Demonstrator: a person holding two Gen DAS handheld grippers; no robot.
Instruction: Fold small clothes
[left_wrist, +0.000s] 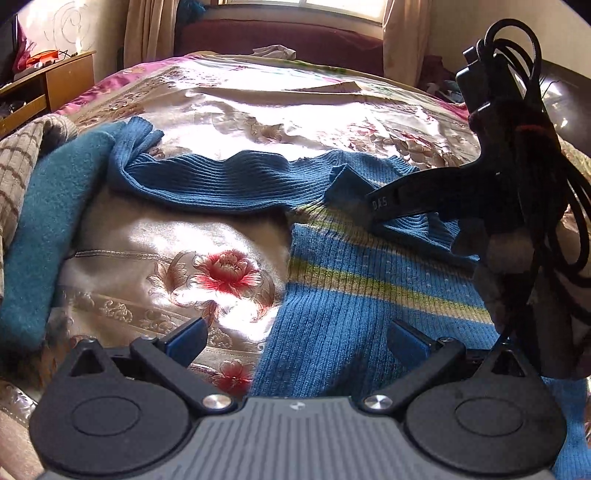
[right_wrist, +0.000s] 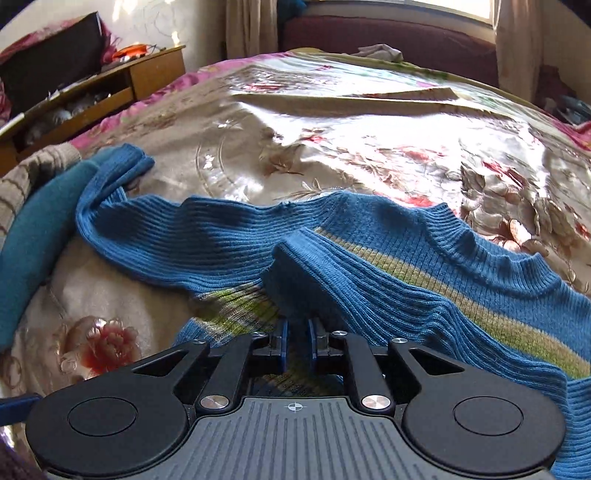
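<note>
**Right hand-held gripper pinched sleeve cuff; left one open over sweater hem**

A small blue ribbed-knit sweater with yellow-green stripes (right_wrist: 424, 258) lay spread flat on a bed covered by a shiny floral satin bedspread (right_wrist: 332, 140). The right hand-held gripper (right_wrist: 296, 341) was closed on the cuff of the near sleeve (right_wrist: 295, 266), which was folded across the striped chest. The other sleeve (right_wrist: 177, 236) stretched out to the left, its cuff touching a teal fleece garment (right_wrist: 33, 236) at the bed's left edge. A brown striped knit (left_wrist: 18, 166) sat beside the teal one. The left hand-held gripper (left_wrist: 295, 338) hovered with fingers spread wide, holding nothing, over the sweater's left edge. A wooden bedside cabinet (right_wrist: 140, 81) stood behind left.
</note>
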